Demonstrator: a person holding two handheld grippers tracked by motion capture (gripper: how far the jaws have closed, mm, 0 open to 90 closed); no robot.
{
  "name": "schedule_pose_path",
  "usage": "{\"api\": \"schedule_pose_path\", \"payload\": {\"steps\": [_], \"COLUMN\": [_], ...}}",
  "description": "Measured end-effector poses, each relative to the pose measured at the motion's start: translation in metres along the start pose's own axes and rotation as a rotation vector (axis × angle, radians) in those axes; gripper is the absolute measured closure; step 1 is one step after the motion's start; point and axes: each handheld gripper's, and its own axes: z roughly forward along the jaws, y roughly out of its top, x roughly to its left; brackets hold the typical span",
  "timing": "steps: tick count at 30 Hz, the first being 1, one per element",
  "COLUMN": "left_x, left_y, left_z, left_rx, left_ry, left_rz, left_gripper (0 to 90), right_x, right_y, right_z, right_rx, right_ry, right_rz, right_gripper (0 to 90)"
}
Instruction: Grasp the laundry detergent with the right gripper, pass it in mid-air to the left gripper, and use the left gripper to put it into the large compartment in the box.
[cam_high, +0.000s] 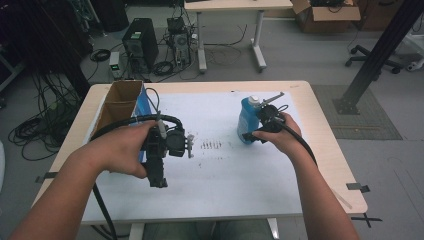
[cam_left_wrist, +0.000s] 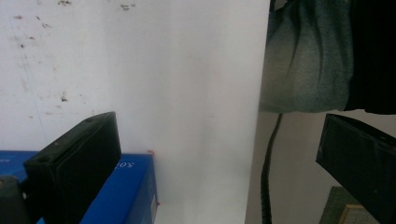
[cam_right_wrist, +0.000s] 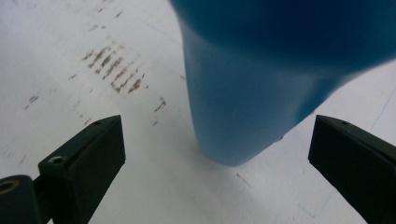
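A blue bottle (cam_high: 246, 119) with a white cap stands on the white sheet at the right of the table. My right gripper (cam_high: 251, 134) is low at its base, held by the person's right hand. In the right gripper view the blue bottle (cam_right_wrist: 243, 93) stands just ahead between the two jaws, and the right gripper (cam_right_wrist: 215, 133) is open and apart from it. My left gripper (cam_high: 159, 179) hovers over the sheet at the left, jaws pointing toward the person. In its own view the left gripper (cam_left_wrist: 215, 135) is open and holds nothing, with a blue box (cam_left_wrist: 126, 186) under its left jaw.
A cardboard box (cam_high: 120, 102) with a blue box (cam_high: 142, 102) against its side stands at the table's back left. Brown smudges (cam_high: 211, 145) mark the white sheet (cam_high: 220, 190) mid-table. The left gripper view shows the table's near edge (cam_left_wrist: 254, 140) and the person's knee (cam_left_wrist: 308, 60).
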Motion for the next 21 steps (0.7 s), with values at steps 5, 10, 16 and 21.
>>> {"api": "schedule_pose_path", "payload": {"steps": [5,10,16,21], "left_x": [-0.001,-0.002,-0.002,-0.002], "left_y": [-0.001,-0.003,-0.004,-0.005], "left_z": [-0.002,-0.001,-0.001,0.0], "left_rx": [-0.006,-0.003,-0.005,-0.008], "left_ry": [0.003,0.005,0.004,-0.001], "left_rz": [0.001,0.0,0.004,-0.001], "left_gripper": [0.2,0.2,0.2,0.2], "right_x": [0.002,0.005,0.007,0.007], "right_y": [-0.003,-0.005,-0.009,-0.012], "right_z": [0.002,0.007,0.012,0.016], "right_rx": [-0.076,-0.12,-0.155,-0.215], "right_ry": [-0.021,-0.039,-0.062,-0.083], "right_rz": [0.032,0.026,0.036,0.059], "right_gripper": [3.6,2.9,2.9,2.7]}}
